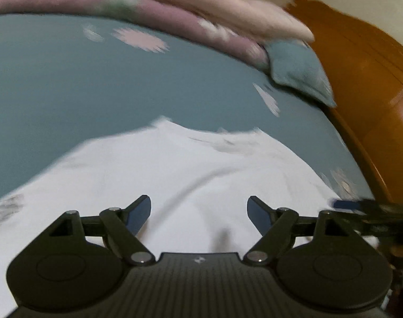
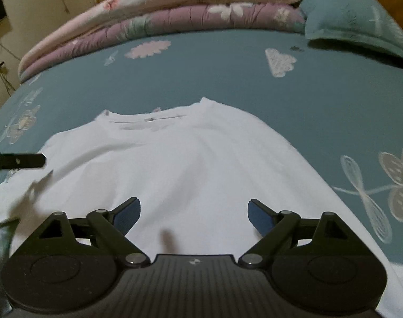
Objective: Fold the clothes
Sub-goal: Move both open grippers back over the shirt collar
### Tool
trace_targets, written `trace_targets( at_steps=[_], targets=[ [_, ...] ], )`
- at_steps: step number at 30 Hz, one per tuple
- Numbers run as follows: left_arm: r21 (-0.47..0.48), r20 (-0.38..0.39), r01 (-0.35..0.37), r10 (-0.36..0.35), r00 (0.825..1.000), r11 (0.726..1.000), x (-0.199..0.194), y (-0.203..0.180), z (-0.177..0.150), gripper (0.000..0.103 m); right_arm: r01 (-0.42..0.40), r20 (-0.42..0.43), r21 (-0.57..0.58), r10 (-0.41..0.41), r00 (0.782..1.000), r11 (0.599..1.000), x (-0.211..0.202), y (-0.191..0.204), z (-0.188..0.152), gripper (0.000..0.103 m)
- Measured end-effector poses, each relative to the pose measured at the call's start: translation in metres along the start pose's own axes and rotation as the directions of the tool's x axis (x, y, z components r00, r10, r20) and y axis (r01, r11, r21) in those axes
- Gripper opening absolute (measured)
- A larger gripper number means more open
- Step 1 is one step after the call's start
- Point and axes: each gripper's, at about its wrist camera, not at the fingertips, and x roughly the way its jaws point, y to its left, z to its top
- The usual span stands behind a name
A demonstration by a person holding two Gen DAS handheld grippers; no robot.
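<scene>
I see the teal bed sheet (image 2: 228,79) with the white T-shirt (image 2: 180,164) spread flat on it, collar away from me. My left gripper (image 1: 198,213) and right gripper (image 2: 194,216) hover over the shirt, both wide, nothing between the pads.

The left gripper (image 1: 198,213) is showing a black ribbed body with a small pale emblem at its middle, two round black side housings, and angled black link arms joined by silver pins. The right gripper (image 2: 194,216) is showing the same build. Both are wearing dark blue pads (image 2: 259,218) inside their black jaws.
</scene>
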Motion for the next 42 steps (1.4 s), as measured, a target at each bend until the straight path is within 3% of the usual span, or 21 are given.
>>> trace_targets(
  at_steps=[2,4,7,12,17,20,23,25,29,31,34,37,40,42],
  targets=[
    [0.02,-0.048,-0.024,0.025,0.999,1.0,0.027,-0.004,0.005,0.081,-0.002,-0.027,-0.007,0.002,1.0,1.0,0.02,-0.003,0.006,0.091],
    [0.024,-0.034,-0.049,0.05,0.998,0.999,0.041,0.0,0.009,0.08,0.004,-0.056,-0.005,-0.004,0.998,1.0,0.04,-0.008,0.008,0.093],
    [0.036,-0.001,-0.099,0.099,0.995,0.994,0.056,0.007,0.021,0.081,0.003,-0.027,-0.025,-0.004,1.0,1.0,0.053,-0.011,0.01,0.103],
    [0.046,0.061,-0.144,0.141,0.988,0.988,0.075,0.018,0.048,0.082,0.038,0.011,-0.053,-0.037,0.999,0.998,0.062,-0.009,0.013,0.103],
    [0.043,0.052,-0.2,0.198,0.979,0.979,0.075,0.007,0.063,0.081,0.03,0.013,-0.032,-0.029,0.999,0.999,0.053,-0.015,0.015,0.103],
    [0.091,0.063,-0.108,0.102,0.993,0.99,0.057,-0.011,0.051,0.083,-0.035,0.093,0.029,0.032,0.995,0.999,0.022,-0.026,0.013,0.103],
    [0.101,0.001,-0.029,0.029,1.0,0.994,0.059,-0.017,0.034,0.085,-0.113,0.118,0.11,0.1,0.988,0.987,0.009,-0.049,0.01,0.103],
    [0.101,-0.003,-0.054,0.054,0.999,0.993,0.065,-0.014,0.029,0.084,-0.146,0.091,0.159,0.133,0.987,0.976,0.019,-0.06,0.012,0.103],
    [0.094,-0.002,-0.119,0.12,0.993,0.988,0.074,-0.01,0.029,0.085,-0.064,0.086,0.177,0.05,0.995,0.982,0.048,-0.07,0.02,0.103],
    [0.086,0.0,-0.141,0.142,0.99,0.986,0.076,-0.01,0.032,0.086,-0.066,0.105,0.216,0.044,0.994,0.974,0.051,-0.075,0.026,0.103],
    [0.091,0.002,-0.162,0.162,0.987,0.983,0.075,-0.012,0.031,0.086,-0.088,0.119,0.251,0.059,0.991,0.964,0.037,-0.075,0.029,0.103],
    [0.106,-0.02,-0.178,0.181,0.983,0.978,0.067,-0.017,0.026,0.086,-0.098,0.16,0.215,0.064,0.985,0.972,0.001,-0.07,0.016,0.103],
    [0.145,-0.034,-0.194,0.201,0.979,0.97,0.061,-0.023,0.015,0.086,-0.037,0.185,0.208,-0.002,0.983,0.977,-0.035,-0.082,-0.008,0.102],
    [0.171,-0.038,-0.21,0.219,0.975,0.963,0.056,-0.028,0.004,0.086,0.026,0.171,0.226,-0.066,0.983,0.974,-0.056,-0.098,-0.027,0.09]
  ],
)
